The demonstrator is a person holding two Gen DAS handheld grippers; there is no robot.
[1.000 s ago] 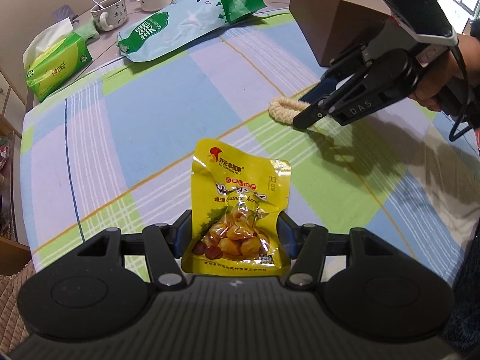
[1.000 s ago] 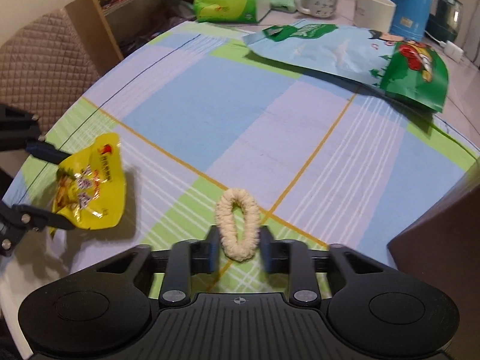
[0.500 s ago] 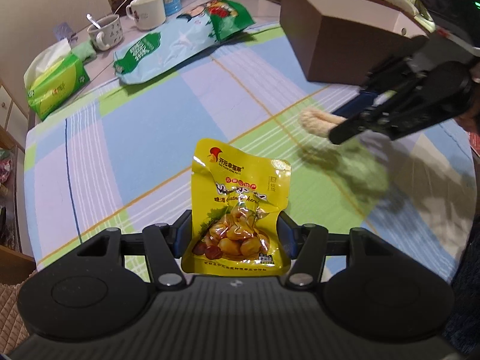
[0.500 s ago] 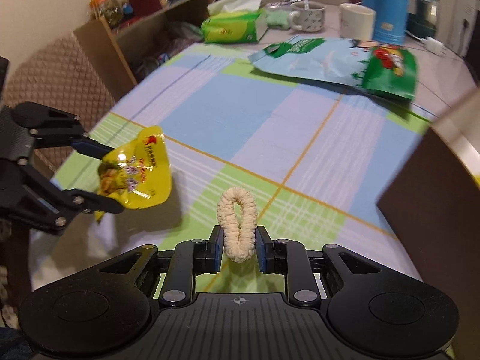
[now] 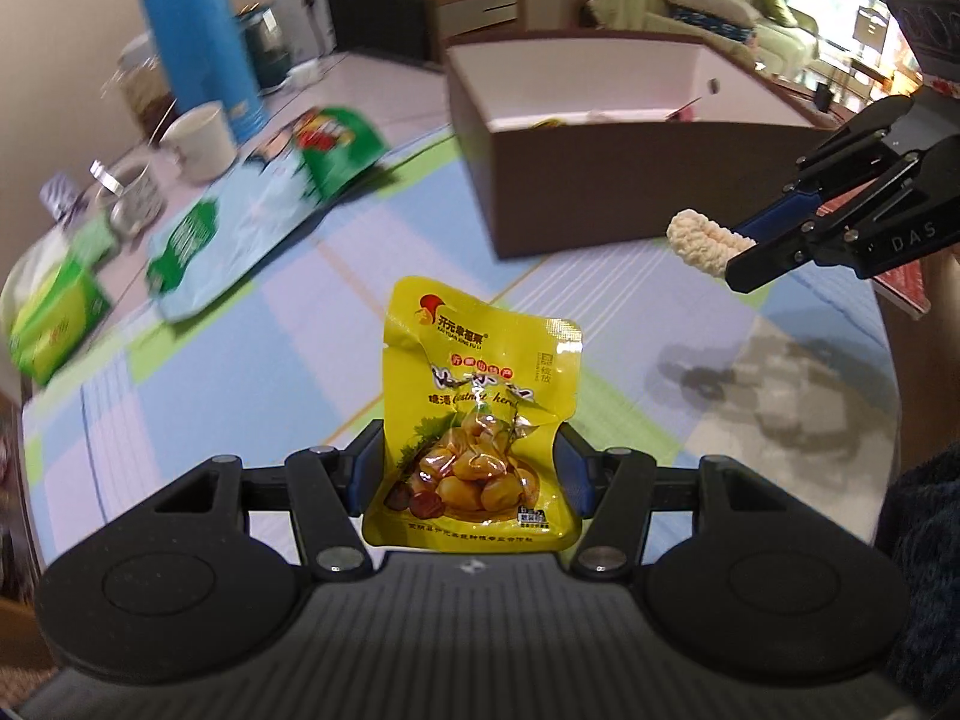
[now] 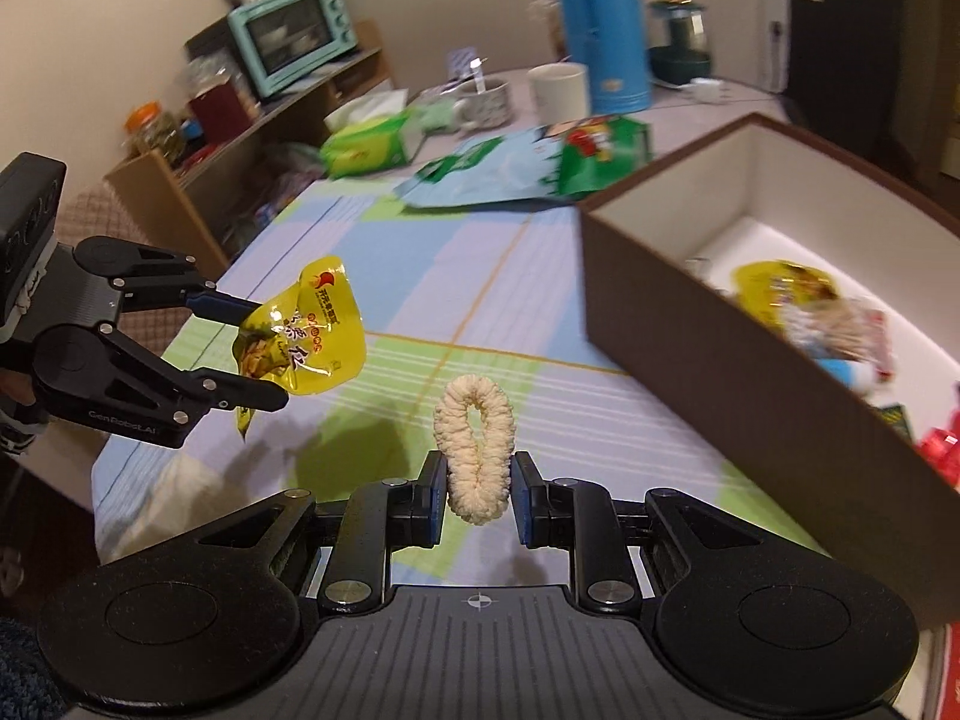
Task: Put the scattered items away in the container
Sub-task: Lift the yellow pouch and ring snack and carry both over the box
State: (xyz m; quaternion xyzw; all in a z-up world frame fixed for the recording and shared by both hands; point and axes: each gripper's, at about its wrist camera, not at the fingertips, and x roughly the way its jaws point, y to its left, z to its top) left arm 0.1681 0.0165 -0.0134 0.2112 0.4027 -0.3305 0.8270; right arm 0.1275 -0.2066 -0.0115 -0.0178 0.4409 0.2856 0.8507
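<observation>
My left gripper [image 5: 471, 474] is shut on a yellow chestnut snack pouch [image 5: 480, 414], held upright above the checked tablecloth; the same pouch [image 6: 303, 330] shows at the left of the right wrist view. My right gripper [image 6: 477, 492] is shut on a cream hair scrunchie [image 6: 474, 447], also lifted off the table; the scrunchie [image 5: 699, 240] appears at the right of the left wrist view. The brown box [image 6: 708, 324] with white inside stands to the right and holds several packets, one yellow [image 6: 780, 288]. In the left wrist view the box [image 5: 570, 180] lies ahead.
A large blue-green snack bag [image 5: 258, 204] lies on the cloth behind. Beyond it stand a green tissue pack [image 6: 372, 144], two mugs [image 6: 561, 93], and a blue thermos [image 6: 603, 18]. A shelf with a mint oven [image 6: 288, 33] is at the far left.
Both grippers have risen from the table with their items and swung toward the brown box, whose open inside has come into view.
</observation>
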